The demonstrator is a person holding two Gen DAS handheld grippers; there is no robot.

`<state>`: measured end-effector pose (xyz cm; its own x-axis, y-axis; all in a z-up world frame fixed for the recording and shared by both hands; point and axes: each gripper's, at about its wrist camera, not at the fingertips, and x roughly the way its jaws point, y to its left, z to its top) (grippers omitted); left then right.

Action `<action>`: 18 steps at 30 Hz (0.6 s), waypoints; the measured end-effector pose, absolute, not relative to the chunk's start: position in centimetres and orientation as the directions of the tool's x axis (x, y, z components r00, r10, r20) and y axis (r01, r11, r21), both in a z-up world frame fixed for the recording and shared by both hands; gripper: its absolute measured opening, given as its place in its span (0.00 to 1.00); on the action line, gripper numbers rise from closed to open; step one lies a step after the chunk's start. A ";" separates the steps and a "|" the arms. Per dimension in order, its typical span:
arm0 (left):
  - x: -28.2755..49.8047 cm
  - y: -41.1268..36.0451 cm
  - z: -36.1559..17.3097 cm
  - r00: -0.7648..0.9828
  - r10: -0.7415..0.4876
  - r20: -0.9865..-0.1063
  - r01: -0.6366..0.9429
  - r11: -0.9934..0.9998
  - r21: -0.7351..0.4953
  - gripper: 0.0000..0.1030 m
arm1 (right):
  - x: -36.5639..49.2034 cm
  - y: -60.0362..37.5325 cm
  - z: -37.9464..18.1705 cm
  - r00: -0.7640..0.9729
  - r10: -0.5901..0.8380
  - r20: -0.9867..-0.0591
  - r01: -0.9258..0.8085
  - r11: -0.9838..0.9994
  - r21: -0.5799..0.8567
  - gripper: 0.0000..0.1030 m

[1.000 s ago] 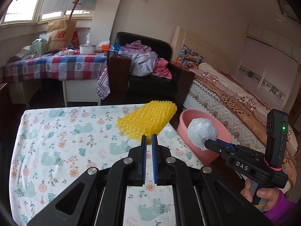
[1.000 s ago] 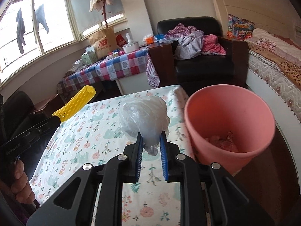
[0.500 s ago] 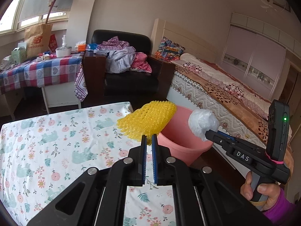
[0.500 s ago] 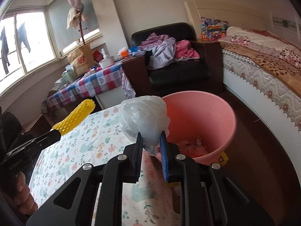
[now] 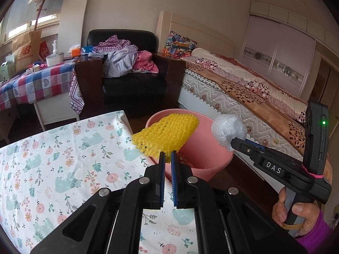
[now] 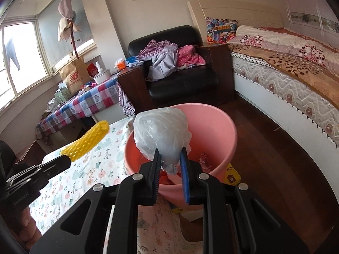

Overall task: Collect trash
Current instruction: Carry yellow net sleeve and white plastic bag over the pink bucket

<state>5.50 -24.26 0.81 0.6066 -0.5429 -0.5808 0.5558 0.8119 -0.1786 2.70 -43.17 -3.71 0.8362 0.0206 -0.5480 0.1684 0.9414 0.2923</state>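
Both grippers' loads, yellow mesh [image 5: 167, 135] and plastic wad [image 6: 162, 135], now overhang the pink bin [image 6: 220, 131].

Both grippers now sit further toward the pink bucket [image 6: 214, 127]: the yellow foam net [image 5: 167, 135] overlaps its rim at frame centre instead of the tabletop [image 5: 53, 158], and the crumpled plastic bag [image 6: 162, 133] hangs over its opening.

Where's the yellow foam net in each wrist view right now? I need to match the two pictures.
Left wrist: yellow foam net at centre, pinched in the left gripper, in front of the pink bin.
Right wrist: yellow foam net at left, over the floral table.
Shared landmark: the pink bin.
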 end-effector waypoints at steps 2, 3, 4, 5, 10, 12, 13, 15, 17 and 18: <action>5.7 -25.2 0.5 0.598 -0.547 -0.586 0.566 0.806 -0.175 0.04 | 2.9 -43.4 -3.9 0.834 0.016 -0.552 0.177 0.939 0.295 0.18; 5.8 -25.7 0.3 0.595 -0.547 -0.589 0.568 0.804 -0.173 0.04 | 3.0 -43.6 -4.0 0.833 0.014 -0.554 0.181 0.938 0.297 0.18; 5.9 -26.1 0.0 0.589 -0.548 -0.594 0.572 0.802 -0.173 0.04 | 3.1 -43.6 -4.1 0.832 0.013 -0.554 0.183 0.937 0.297 0.18; 6.1 -26.5 -0.2 0.584 -0.549 -0.599 0.574 0.800 -0.173 0.04 | 3.3 -43.7 -4.1 0.832 0.011 -0.555 0.185 0.938 0.295 0.18; 6.9 -28.2 -1.6 0.561 -0.543 -0.624 0.584 0.794 -0.166 0.04 | 3.9 -44.0 -4.6 0.824 -0.007 -0.566 0.199 0.939 0.280 0.18; 7.2 -28.6 -1.9 0.558 -0.540 -0.630 0.586 0.794 -0.163 0.04 | 4.2 -44.1 -5.0 0.819 -0.011 -0.573 0.205 0.939 0.275 0.18; 7.3 -28.7 -2.1 0.556 -0.539 -0.633 0.585 0.795 -0.163 0.04 | 4.3 -44.2 -5.1 0.817 -0.012 -0.576 0.207 0.939 0.274 0.18; 7.6 -29.1 -2.4 0.550 -0.539 -0.638 0.585 0.794 -0.167 0.04 | 4.6 -44.3 -5.4 0.812 -0.015 -0.583 0.212 0.938 0.272 0.18; 8.1 -29.5 -2.7 0.541 -0.540 -0.645 0.585 0.793 -0.173 0.04 | 4.8 -44.5 -5.7 0.809 -0.020 -0.588 0.219 0.938 0.269 0.18; 8.2 -29.7 -2.8 0.537 -0.540 -0.648 0.586 0.792 -0.175 0.04 | 4.9 -44.5 -5.8 0.807 -0.022 -0.590 0.222 0.938 0.267 0.18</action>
<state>8.22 -29.67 -2.84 0.5368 -0.5402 -0.6481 0.5856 0.7916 -0.1747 4.88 -44.54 -5.80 0.8070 -0.0224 -0.5902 0.2216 0.9378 0.2674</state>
